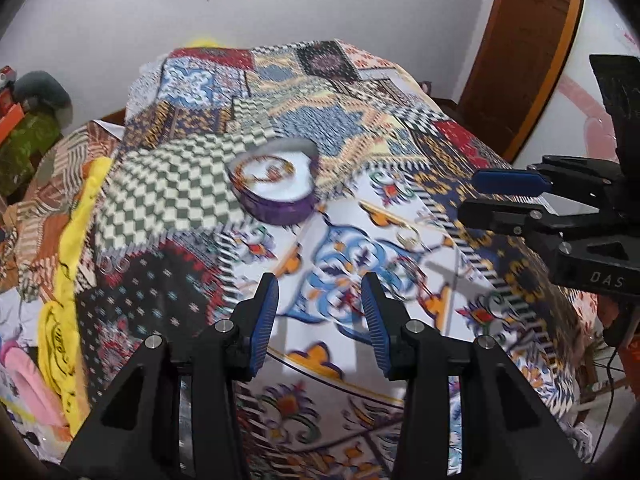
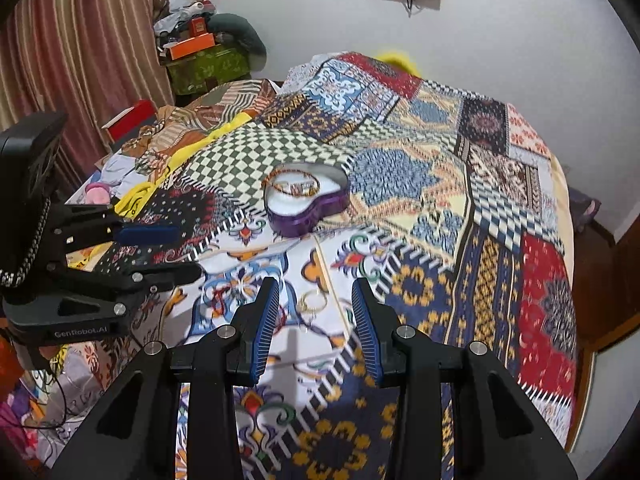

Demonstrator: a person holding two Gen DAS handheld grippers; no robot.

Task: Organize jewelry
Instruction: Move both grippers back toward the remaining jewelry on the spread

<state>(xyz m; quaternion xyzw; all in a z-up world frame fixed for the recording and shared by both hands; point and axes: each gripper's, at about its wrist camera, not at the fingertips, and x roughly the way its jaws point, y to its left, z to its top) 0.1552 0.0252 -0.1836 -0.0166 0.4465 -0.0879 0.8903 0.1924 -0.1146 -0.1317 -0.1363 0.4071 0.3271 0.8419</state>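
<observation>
A purple heart-shaped box [image 1: 276, 196] [image 2: 306, 204] with white lining stands open on the patchwork bedspread [image 1: 192, 184] [image 2: 440, 200], with beaded bracelets [image 2: 296, 186] lying inside it. Small gold rings [image 1: 408, 236] [image 2: 312, 303] lie on the cloth nearer to me than the box. My left gripper [image 1: 319, 280] [image 2: 188, 252] hovers open over the blue floral patch with nothing between its fingers. My right gripper [image 2: 315, 284] [image 1: 468, 197] is also open and holds nothing. In the right wrist view the gold rings show just beyond its fingertips.
A yellow cloth [image 1: 68, 288] and a pink item [image 1: 28, 376] lie along the bed's left side. A wooden door [image 1: 520, 40] stands at the right. A striped curtain [image 2: 80, 40] and a cluttered shelf [image 2: 200, 52] are at the left, and cables [image 2: 60, 400] hang off the bed's near edge.
</observation>
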